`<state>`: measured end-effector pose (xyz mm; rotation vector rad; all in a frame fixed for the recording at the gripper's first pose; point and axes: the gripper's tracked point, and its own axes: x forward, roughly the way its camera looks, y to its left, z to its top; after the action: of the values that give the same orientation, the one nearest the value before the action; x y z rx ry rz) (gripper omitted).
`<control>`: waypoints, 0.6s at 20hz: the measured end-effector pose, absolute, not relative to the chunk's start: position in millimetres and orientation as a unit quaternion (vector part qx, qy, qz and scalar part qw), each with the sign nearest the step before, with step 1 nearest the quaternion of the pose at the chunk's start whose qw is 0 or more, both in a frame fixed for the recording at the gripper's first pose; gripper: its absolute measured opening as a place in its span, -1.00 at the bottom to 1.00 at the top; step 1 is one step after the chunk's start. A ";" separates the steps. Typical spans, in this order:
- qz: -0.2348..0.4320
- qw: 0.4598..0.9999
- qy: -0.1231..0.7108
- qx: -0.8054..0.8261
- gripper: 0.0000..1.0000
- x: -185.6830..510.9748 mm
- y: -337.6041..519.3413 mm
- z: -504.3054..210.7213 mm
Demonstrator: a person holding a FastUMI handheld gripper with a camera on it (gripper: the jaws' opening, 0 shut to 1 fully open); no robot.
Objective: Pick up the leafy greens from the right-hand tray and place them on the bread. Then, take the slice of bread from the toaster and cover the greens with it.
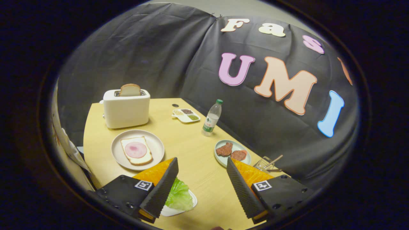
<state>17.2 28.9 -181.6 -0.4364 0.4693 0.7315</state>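
Gripper [202, 164] held above the table [191, 150], fingers wide apart w/ nothing between them. Lettuce [179, 195] lies on a small white tray [179, 209] just beside the left finger, partly hidden by it. Beyond the fingers: plate [156, 143] w/ bread [129, 150] (a ham slice on top). Further back, toaster [126, 110] w/ a bread slice [129, 90] sticking up from its slot.

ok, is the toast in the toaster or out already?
In. The bread slice stands upright in the toaster slot, top half poking out. Gripper jaws open, nothing held.
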 end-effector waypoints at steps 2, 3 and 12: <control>0.369 0.869 0.242 -0.225 0.97 12.3 29.3 -199.0; 0.377 0.861 0.249 -0.232 0.97 10.4 29.7 -205.8; 0.451 0.789 0.321 -0.266 0.97 -19.4 41.4 -271.9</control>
<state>-19.4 41.4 -271.9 -0.5737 0.6909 0.9723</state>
